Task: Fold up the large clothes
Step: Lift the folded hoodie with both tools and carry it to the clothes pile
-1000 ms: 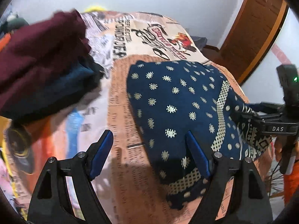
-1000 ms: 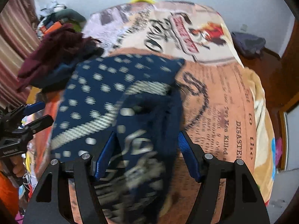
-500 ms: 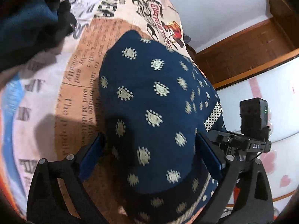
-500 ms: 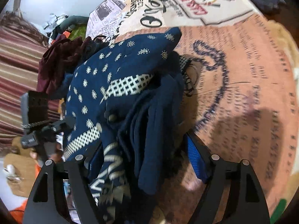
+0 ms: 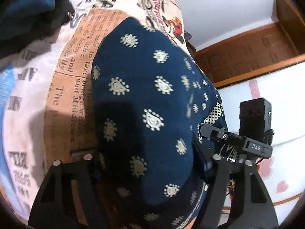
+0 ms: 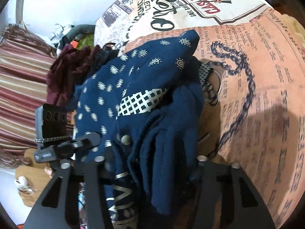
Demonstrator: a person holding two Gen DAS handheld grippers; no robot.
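A navy garment (image 5: 144, 103) with cream paisley dots and a checked band lies folded on the newspaper-print bedsheet (image 5: 64, 80). In the left wrist view my left gripper (image 5: 146, 169) is open, its jaws wide apart on either side of the garment's near edge. In the right wrist view the same garment (image 6: 137, 87) is bunched in thick folds, and my right gripper (image 6: 150, 164) is open with the folds lying between its jaws. Each gripper shows in the other's view: the right one (image 5: 236, 143), the left one (image 6: 64, 147).
A pile of maroon and dark blue clothes (image 6: 72, 70) sits at the sheet's far left, and shows in the left wrist view (image 5: 28, 9). A striped curtain (image 6: 19, 95) hangs at the left. A wooden door frame (image 5: 247, 57) and white wall lie to the right.
Both grippers have moved in low over the garment and tilted; its near edge now lies between the left jaws, and the bunched folds sit deeper between the right jaws.
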